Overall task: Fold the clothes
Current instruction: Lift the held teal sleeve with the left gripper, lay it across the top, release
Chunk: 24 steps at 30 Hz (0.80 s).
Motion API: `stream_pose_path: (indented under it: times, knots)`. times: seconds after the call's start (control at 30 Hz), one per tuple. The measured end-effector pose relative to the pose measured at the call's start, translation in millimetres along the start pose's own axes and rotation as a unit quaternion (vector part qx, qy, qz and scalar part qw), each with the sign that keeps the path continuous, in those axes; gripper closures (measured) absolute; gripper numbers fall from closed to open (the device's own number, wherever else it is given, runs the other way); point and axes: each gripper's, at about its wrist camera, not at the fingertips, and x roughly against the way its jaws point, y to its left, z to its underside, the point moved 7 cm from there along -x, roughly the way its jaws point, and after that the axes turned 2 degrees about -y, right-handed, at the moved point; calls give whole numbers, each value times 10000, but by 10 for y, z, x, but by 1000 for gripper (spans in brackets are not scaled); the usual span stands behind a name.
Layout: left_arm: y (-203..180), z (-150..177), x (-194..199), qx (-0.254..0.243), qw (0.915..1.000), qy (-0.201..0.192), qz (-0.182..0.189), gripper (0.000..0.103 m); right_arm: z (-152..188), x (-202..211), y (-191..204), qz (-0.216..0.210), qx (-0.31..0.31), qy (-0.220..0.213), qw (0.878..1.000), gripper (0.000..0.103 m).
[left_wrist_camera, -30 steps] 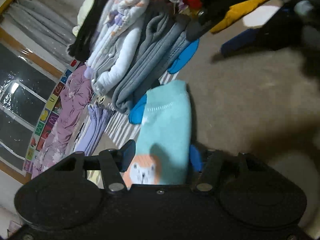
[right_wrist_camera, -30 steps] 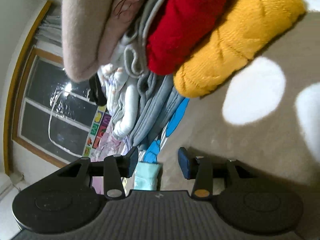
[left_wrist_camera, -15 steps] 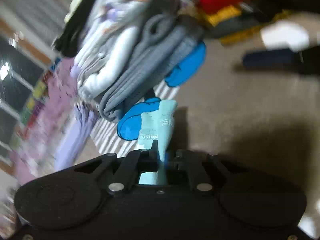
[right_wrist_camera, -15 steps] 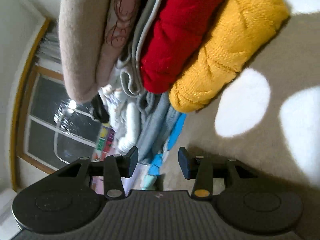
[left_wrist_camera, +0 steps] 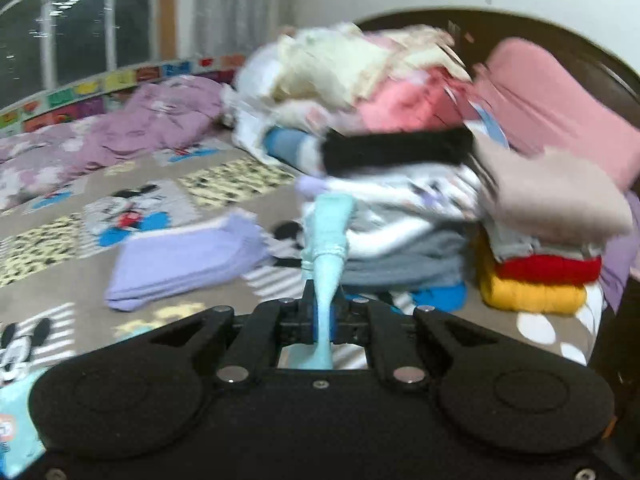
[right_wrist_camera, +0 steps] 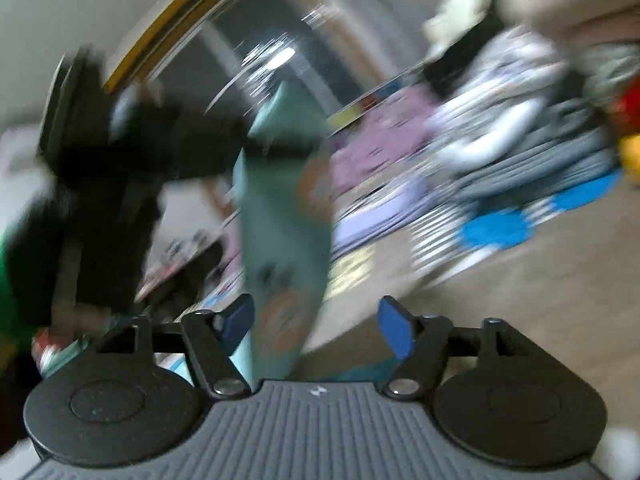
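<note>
Left gripper [left_wrist_camera: 325, 312]: my jaws are pressed together on the light blue garment [left_wrist_camera: 328, 240], which stands up from between them in a bunched, narrow strip.
Right gripper [right_wrist_camera: 316, 320]: my fingers are spread wide apart; the blue pads [right_wrist_camera: 394, 326] touch nothing, though the garment hangs just in front of the left-hand pad.
Light blue garment, right view [right_wrist_camera: 286, 216]: lifted clear of the bed and hanging as a long panel, with an orange patch near its lower end; the picture is heavily blurred.
Bed cover [left_wrist_camera: 120, 208]: a brown patchwork cover printed with cartoon mice, seen below and behind the garment.
Lilac pile [left_wrist_camera: 184, 256]: folded flat on the cover, left of my left gripper.
Folded stack [left_wrist_camera: 404, 232]: grey, white and black pieces, just behind the raised garment.
Second stack [left_wrist_camera: 536, 280]: yellow at the bottom, red above it, beige on top, right of the first.
Pink pillow [left_wrist_camera: 560, 108]: against the dark headboard [left_wrist_camera: 592, 52].
Purple bedding [left_wrist_camera: 132, 128]: crumpled along the far left, near the window [left_wrist_camera: 60, 28].
</note>
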Motion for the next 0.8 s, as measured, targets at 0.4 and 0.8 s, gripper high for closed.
stream_pose_path:
  times: [0.4, 0.8]
  knots:
    - [1184, 82, 816, 1323, 9892, -539, -335, 99, 805, -377, 901, 118, 1905, 1084, 9756, 27]
    - [1956, 458, 1497, 2079, 9712, -1061, -489, 99, 1200, -454, 1209, 578, 3298, 1285, 9335, 44]
